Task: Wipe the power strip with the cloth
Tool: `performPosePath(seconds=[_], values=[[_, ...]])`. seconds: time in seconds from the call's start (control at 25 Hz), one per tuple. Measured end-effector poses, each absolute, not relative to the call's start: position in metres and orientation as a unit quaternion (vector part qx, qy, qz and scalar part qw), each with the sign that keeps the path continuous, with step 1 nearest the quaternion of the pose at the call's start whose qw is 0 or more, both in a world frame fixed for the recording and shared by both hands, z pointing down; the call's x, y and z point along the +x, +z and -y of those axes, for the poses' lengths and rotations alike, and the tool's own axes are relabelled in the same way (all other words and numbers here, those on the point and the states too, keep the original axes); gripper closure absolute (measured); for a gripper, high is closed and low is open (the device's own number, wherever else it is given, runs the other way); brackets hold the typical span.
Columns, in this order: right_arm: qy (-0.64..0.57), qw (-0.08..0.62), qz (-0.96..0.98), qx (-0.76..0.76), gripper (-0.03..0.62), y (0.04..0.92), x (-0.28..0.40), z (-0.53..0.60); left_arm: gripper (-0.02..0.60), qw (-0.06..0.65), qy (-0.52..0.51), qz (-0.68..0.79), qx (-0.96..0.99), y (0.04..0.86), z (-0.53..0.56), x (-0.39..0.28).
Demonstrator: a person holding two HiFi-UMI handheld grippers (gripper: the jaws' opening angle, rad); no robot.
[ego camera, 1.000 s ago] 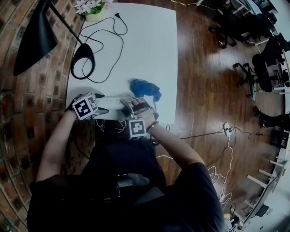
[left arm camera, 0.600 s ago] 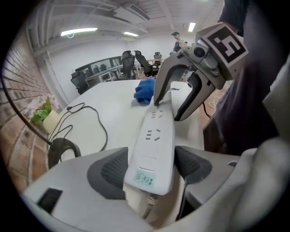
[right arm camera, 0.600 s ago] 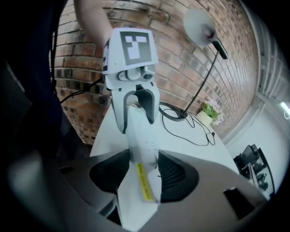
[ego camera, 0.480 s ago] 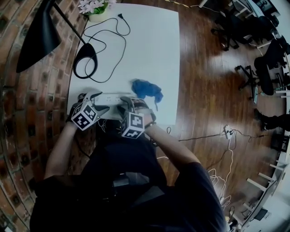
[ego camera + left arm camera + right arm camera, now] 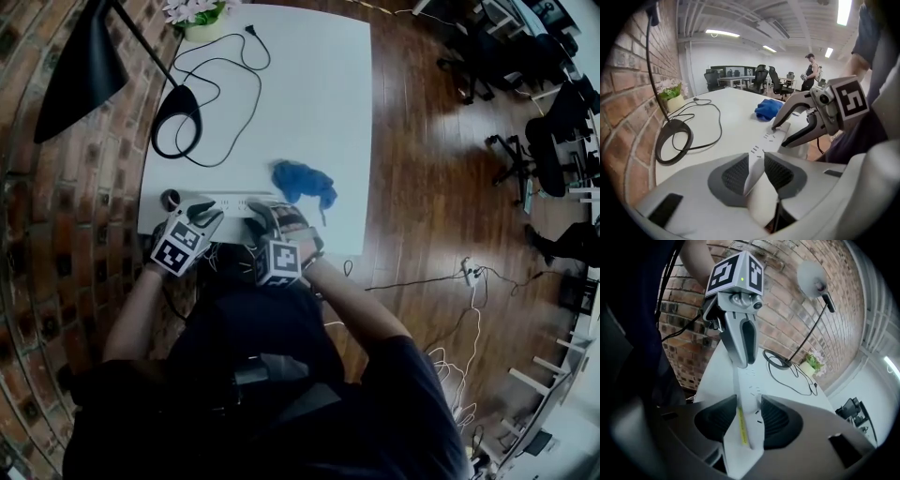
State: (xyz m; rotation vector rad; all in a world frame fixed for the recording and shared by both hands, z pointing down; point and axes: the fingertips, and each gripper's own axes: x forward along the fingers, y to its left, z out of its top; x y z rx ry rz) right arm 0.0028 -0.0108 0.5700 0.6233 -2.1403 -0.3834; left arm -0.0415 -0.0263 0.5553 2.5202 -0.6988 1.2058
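The white power strip (image 5: 234,202) lies near the table's front edge, held at both ends and tipped onto its long edge. My left gripper (image 5: 208,212) has just been closing and is shut on the strip's left end; in the left gripper view the strip (image 5: 771,138) runs out between the pads (image 5: 736,174). My right gripper (image 5: 258,217) has also been closing and grips the right end, with the strip (image 5: 745,385) and its yellow label between the jaws. The blue cloth (image 5: 302,183) lies crumpled on the table just beyond the right gripper, untouched.
A black lamp stands with its round base (image 5: 176,127) at the table's left, and its black cable (image 5: 225,75) loops over the far half. A small flower pot (image 5: 195,19) sits in the far left corner. A brick wall (image 5: 56,206) runs along the left. Wood floor lies to the right.
The left gripper has rolled and its jaws have come together on the strip's left end. The right gripper has rolled too and stays on the right end. The cloth has not moved.
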Motion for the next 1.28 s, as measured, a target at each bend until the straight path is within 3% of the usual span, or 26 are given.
performPosePath(seconds=[0.08, 0.12, 0.32, 0.44, 0.48, 0.52, 0.56, 0.84, 0.96, 1.08, 1.28], values=[[-0.122, 0.412, 0.865, 0.26, 0.413, 0.57, 0.003, 0.012, 0.501, 0.144, 0.398, 0.273, 0.864, 0.555, 0.032, -0.045], [-0.102, 0.408, 0.869, 0.262, 0.413, 0.569, 0.004, 0.011, 0.571, 0.146, 0.393, 0.289, 0.861, 0.556, 0.036, -0.048], [-0.045, 0.397, 0.881, 0.255, 0.414, 0.565, 0.004, 0.011, 0.58, 0.148, 0.395, 0.316, 0.85, 0.561, 0.041, -0.054], [0.014, 0.373, 0.892, 0.256, 0.459, 0.559, 0.012, 0.011, 0.58, 0.139, 0.404, 0.321, 0.845, 0.555, 0.038, -0.046], [0.052, 0.352, 0.897, 0.263, 0.475, 0.554, 0.015, 0.012, 0.58, 0.141, 0.405, 0.325, 0.843, 0.555, 0.038, -0.046], [0.096, 0.324, 0.901, 0.27, 0.587, 0.548, 0.017, 0.014, 0.58, 0.142, 0.406, 0.328, 0.841, 0.555, 0.039, -0.046], [0.143, 0.293, 0.905, 0.273, 0.611, 0.54, 0.019, 0.016, 0.58, 0.142, 0.408, 0.33, 0.839, 0.555, 0.039, -0.047], [0.416, 0.054, 0.883, 0.21, 0.612, 0.477, 0.033, 0.028, 0.583, 0.147, 0.42, 0.357, 0.821, 0.554, 0.04, -0.047], [0.473, -0.032, 0.865, 0.161, 0.614, 0.449, 0.04, 0.03, 0.583, 0.143, 0.414, 0.382, 0.814, 0.553, 0.046, -0.05], [0.466, -0.044, 0.871, 0.151, 0.614, 0.441, 0.051, 0.034, 0.583, 0.141, 0.394, 0.411, 0.81, 0.544, 0.052, -0.051], [0.441, -0.006, 0.883, 0.161, 0.614, 0.454, 0.069, 0.036, 0.583, 0.15, 0.401, 0.427, 0.797, 0.54, 0.046, -0.046]])
